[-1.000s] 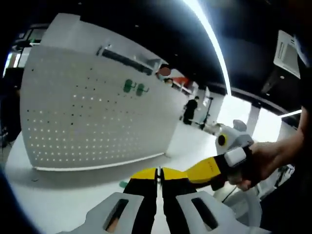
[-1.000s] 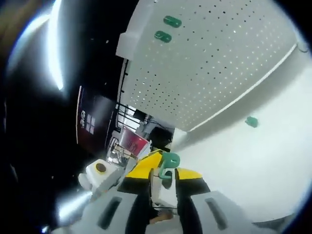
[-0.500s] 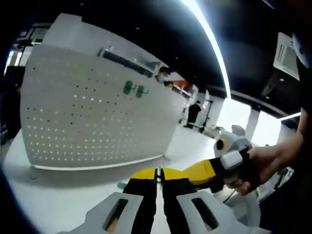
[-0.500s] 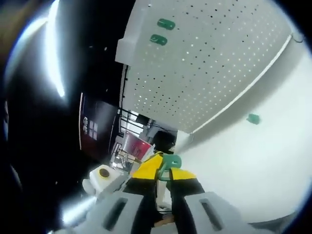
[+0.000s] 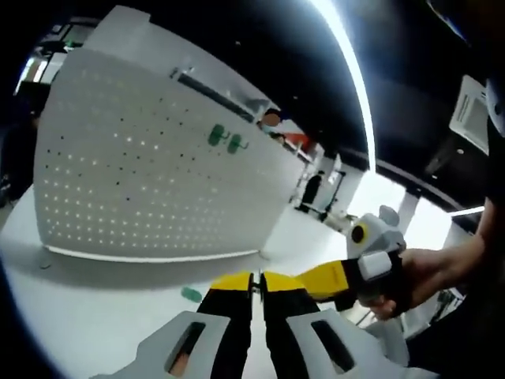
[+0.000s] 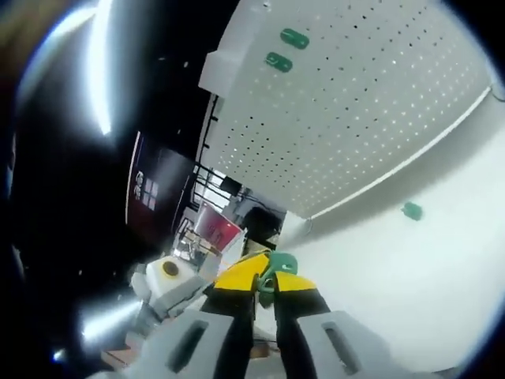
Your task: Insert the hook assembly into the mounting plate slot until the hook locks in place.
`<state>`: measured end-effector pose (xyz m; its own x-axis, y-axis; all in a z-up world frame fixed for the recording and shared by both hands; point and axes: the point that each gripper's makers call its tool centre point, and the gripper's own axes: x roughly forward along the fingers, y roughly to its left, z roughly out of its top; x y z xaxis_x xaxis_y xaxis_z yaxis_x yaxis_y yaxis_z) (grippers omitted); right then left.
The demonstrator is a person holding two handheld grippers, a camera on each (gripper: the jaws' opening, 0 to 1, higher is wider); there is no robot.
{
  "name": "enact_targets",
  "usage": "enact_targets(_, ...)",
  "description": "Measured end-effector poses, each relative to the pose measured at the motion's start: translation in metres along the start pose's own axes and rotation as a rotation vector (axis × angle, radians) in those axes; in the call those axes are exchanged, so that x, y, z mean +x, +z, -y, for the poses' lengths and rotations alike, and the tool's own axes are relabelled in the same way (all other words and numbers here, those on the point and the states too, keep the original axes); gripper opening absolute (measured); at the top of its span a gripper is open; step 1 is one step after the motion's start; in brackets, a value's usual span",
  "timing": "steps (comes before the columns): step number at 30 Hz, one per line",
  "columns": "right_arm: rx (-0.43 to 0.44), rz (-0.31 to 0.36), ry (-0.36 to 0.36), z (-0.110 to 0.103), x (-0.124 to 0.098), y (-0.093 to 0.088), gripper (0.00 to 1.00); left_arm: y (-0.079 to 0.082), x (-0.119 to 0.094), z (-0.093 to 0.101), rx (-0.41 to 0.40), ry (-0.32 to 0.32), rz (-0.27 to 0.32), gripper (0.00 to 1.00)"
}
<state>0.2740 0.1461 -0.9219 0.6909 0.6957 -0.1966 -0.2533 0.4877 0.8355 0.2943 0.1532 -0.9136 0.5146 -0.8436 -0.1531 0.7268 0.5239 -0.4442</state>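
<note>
A white perforated mounting plate [image 5: 150, 181] stands upright on the white table, with two green hooks [image 5: 225, 139] hung high on it. The same plate [image 6: 363, 103] and its two hooks [image 6: 284, 47] show in the right gripper view. A loose green hook [image 5: 192, 294] lies on the table near the plate's foot, also seen as a green hook [image 6: 411, 210] on the table. My right gripper [image 6: 265, 286] is shut on a green hook [image 6: 274, 272]. That right gripper [image 5: 347, 276] enters the left gripper view, held by a hand. My left gripper [image 5: 256, 283] is shut with nothing in it.
The white table [image 5: 95, 316] stretches in front of the plate. A person [image 5: 310, 189] stands far off behind. A bright ceiling light strip [image 5: 355, 79] runs overhead. The other gripper's body [image 6: 170, 288] sits at the left of the right gripper view.
Both views have shifted slightly with the hands. The right gripper still holds its green hook, now a little lower against the jaw tips. The left gripper stays shut.
</note>
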Motion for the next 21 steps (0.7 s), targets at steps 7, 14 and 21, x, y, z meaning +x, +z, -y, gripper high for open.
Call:
enact_targets(7,-0.081,-0.035,-0.01,0.001,0.0006,-0.0002,0.05,-0.0048,0.0004,-0.0005,-0.055,-0.009,-0.024,0.04)
enact_targets(14,-0.299,-0.125,-0.013,-0.0003,0.0005,-0.0029,0.05,-0.0086,-0.0022,0.0003,-0.087,-0.031,-0.054,0.04)
enact_targets(21,-0.42,-0.164,-0.016,-0.0024,0.0003,-0.002,0.05,-0.0107,-0.0031,0.0019,-0.119,-0.054,-0.073,0.04)
